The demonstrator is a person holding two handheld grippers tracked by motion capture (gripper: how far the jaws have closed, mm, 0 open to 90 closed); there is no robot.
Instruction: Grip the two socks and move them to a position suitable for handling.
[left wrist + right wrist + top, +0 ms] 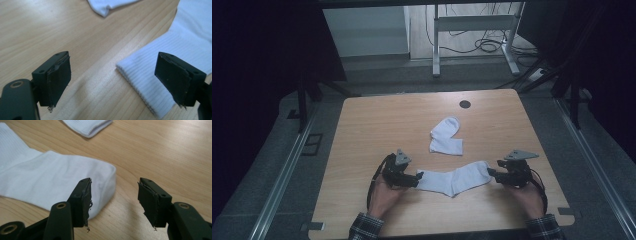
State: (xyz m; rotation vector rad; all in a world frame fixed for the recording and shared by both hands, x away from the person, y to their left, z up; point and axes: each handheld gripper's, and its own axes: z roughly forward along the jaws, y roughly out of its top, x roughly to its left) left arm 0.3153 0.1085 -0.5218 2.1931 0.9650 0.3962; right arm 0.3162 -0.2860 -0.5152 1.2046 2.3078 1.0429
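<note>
Plaid sleeves (pixel 367 226) at the near table edge, a hand above each, every hand wrapped round a black two-jaw gripper. Left gripper (pixel 418 176) aimed rightward at the ribbed cuff of a white sock (pixel 453 180), jaws spread wide, nothing pinched; in the left gripper view, one pad (pixel 60 80) over bare wood, the other pad (pixel 172 80) over the cuff's corner, whether touching the cloth could not be told. Right gripper (pixel 490 173) aimed leftward at the sock's toe end, jaws likewise parted and empty; in the right gripper view, left pad (pixel 83 202) just in front of the rounded toe, right pad (pixel 148 202) over bare wood beside it. Sock stretched flat, left to right, between the two grippers, near the front of the wooden table (pixel 377 120), slightly bent at the heel. Second white sock (pixel 446 136) lay farther off, near the table's middle, folded at the heel, apart from the first. Small dark round disc (pixel 465 104) set in the tabletop toward the far edge. Beyond the table, grey floor, white desk legs (pixel 437 45) and loose black cables (pixel 487 45).
</note>
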